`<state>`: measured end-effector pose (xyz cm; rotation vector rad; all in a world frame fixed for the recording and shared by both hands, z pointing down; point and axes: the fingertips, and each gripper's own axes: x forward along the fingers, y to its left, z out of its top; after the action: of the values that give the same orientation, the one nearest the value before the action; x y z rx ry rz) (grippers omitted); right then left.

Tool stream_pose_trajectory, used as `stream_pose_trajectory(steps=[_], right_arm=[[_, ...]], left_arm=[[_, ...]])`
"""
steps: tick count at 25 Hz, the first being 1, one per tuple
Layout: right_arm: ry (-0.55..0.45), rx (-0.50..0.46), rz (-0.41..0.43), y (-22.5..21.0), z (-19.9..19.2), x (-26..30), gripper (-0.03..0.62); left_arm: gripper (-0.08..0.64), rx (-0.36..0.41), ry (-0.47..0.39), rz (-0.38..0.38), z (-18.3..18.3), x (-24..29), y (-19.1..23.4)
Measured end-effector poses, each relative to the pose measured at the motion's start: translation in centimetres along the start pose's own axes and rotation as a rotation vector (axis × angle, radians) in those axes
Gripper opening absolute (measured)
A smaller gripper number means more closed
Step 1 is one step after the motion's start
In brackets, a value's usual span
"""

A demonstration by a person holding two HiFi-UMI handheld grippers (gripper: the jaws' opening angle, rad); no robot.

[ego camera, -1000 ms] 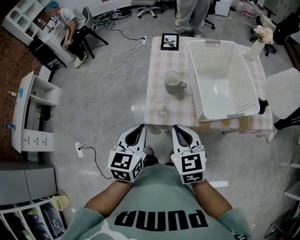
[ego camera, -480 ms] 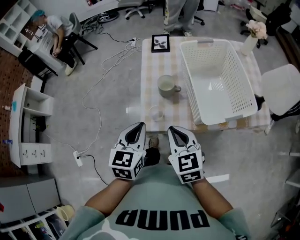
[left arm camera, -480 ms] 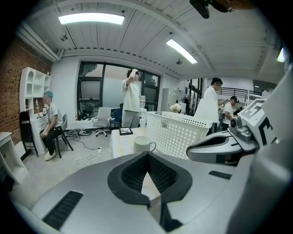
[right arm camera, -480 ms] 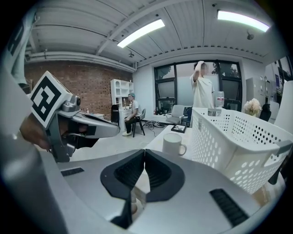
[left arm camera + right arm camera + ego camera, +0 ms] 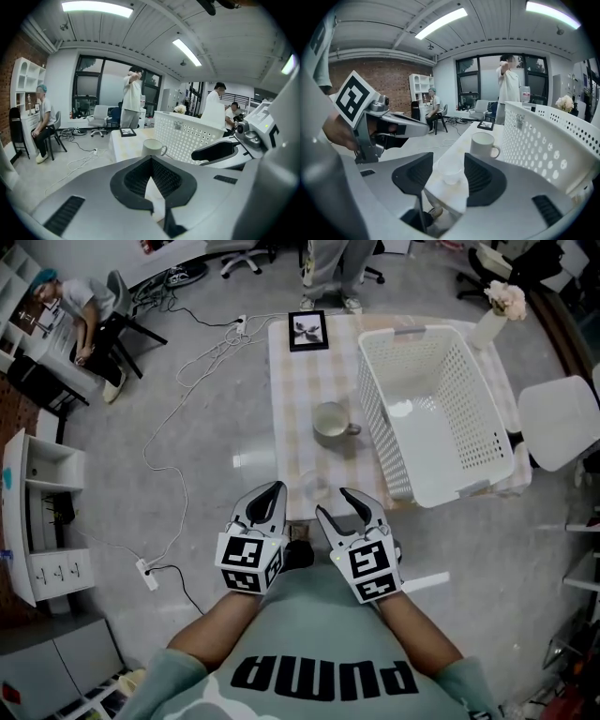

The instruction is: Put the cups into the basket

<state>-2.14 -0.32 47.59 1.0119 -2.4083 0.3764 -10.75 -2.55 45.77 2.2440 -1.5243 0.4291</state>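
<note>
The white mug (image 5: 330,420) stands mid-table (image 5: 289,390), handle toward the basket (image 5: 380,432) just beside it, which fills the right half of the tabletop. The clear cup (image 5: 314,486) stands at the near edge (faint against the checked cloth). The right gripper (image 5: 336,503) hangs just off that edge, its jaws about half apart, having just been opening. The clear cup shows through the gap ahead, untouched by the pads. The left gripper (image 5: 273,488) beside it has its jaws together, holding nothing. A picture frame (image 5: 308,330) lies at the far edge.
</note>
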Motion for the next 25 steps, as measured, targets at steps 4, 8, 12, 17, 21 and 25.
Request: stream_pose_trajectory(steps=[4, 8, 12, 17, 21, 25], right_arm=[[0.032, 0.001, -0.015, 0.2, 0.0, 1.9, 0.253], [0.067, -0.004, -0.027, 0.3, -0.4, 3.9, 0.288], [0.116, -0.002, -0.035, 0.4, -1.3, 5.5, 0.317], [0.179, -0.001, -0.047, 0.5, -2.7, 7.0, 0.337], [0.222, -0.001, -0.07, 0.1, -3.6, 7.8, 0.342], [0.258, 0.001, -0.077, 0.0, -4.6, 8.7, 0.342]], left_arm=[[0.002, 0.023, 0.014, -0.033, 0.1, 1.1, 1.4], [0.002, 0.039, 0.033, -0.068, -0.2, 2.3, 2.6], [0.002, 0.055, 0.057, -0.102, -0.7, 3.6, 3.3], [0.002, 0.077, 0.088, -0.137, -1.3, 4.8, 4.0], [0.002, 0.108, 0.107, -0.155, -1.7, 5.6, 4.4], [0.002, 0.137, 0.124, -0.171, -2.2, 6.2, 4.6]])
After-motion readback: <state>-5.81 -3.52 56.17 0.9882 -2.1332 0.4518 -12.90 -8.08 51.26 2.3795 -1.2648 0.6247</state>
